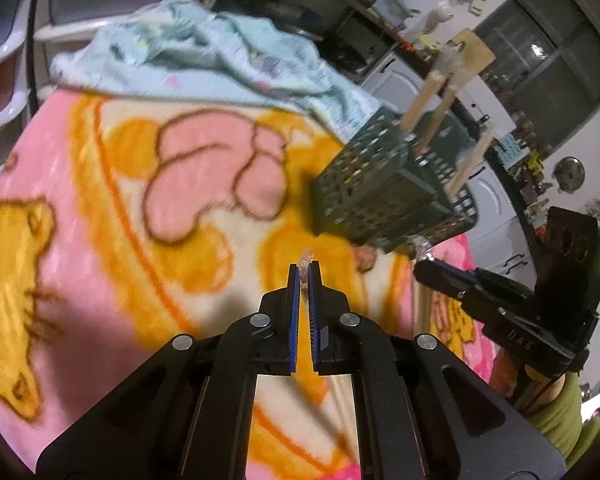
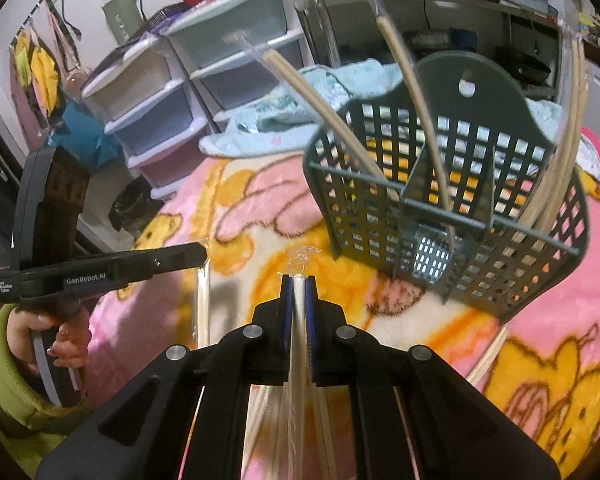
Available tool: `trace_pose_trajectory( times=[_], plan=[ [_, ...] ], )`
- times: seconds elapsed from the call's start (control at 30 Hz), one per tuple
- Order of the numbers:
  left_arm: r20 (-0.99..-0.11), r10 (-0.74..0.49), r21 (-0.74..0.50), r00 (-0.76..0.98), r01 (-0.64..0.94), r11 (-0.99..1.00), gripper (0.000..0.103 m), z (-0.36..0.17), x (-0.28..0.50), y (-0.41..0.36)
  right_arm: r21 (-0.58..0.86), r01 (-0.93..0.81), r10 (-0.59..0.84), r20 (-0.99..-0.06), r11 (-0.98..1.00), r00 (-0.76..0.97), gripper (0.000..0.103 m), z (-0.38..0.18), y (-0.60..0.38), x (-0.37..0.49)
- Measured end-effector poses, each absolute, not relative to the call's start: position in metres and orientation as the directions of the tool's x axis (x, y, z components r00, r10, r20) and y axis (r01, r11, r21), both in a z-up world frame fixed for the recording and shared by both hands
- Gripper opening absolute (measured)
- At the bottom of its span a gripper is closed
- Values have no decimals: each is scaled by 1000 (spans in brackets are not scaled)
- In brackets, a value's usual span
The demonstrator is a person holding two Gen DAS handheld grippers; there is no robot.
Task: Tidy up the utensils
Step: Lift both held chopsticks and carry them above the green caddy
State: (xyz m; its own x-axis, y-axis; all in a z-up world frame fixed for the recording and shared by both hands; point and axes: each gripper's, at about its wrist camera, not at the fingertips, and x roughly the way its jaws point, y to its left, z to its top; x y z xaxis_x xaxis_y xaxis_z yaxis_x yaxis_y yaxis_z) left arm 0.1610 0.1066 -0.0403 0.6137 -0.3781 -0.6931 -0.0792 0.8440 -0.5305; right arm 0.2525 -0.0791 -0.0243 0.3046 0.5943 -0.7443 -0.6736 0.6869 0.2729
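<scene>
A dark green slotted utensil basket (image 2: pixel 460 216) stands on a pink and yellow cartoon blanket (image 2: pixel 260 200); it also shows in the left wrist view (image 1: pixel 376 196). Several wrapped pairs of pale chopsticks (image 2: pixel 420 92) stand in its compartments. My right gripper (image 2: pixel 299 276) is shut on a plastic-wrapped chopstick pair (image 2: pixel 298 344), just in front of the basket. My left gripper (image 1: pixel 305 270) is shut on another wrapped chopstick pair (image 1: pixel 306 258), whose clear wrapper tip shows between the jaws. The left gripper (image 2: pixel 202 254) shows in the right view with its pair (image 2: pixel 203 304) hanging below it.
A light blue towel (image 1: pixel 204 48) lies bunched behind the basket. Plastic drawer units (image 2: pixel 172 92) stand beyond the blanket on the left. More wrapped chopsticks (image 2: pixel 488 356) lie on the blanket at the right. The right gripper's body (image 1: pixel 500 304) is beside the basket.
</scene>
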Motion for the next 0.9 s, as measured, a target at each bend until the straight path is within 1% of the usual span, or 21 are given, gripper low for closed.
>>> trace_pose_trajectory(
  times=[0.47,0.9],
  plan=[
    [-614,-419,-507,669,72,859,2,15,172,67,273,-666,639,-660,694,395,6,18,-110,233],
    [-533,-462,-469,708,208,859,2,71,186,30,243,-644,642,-576,726,506,6,57,-147,224]
  ],
)
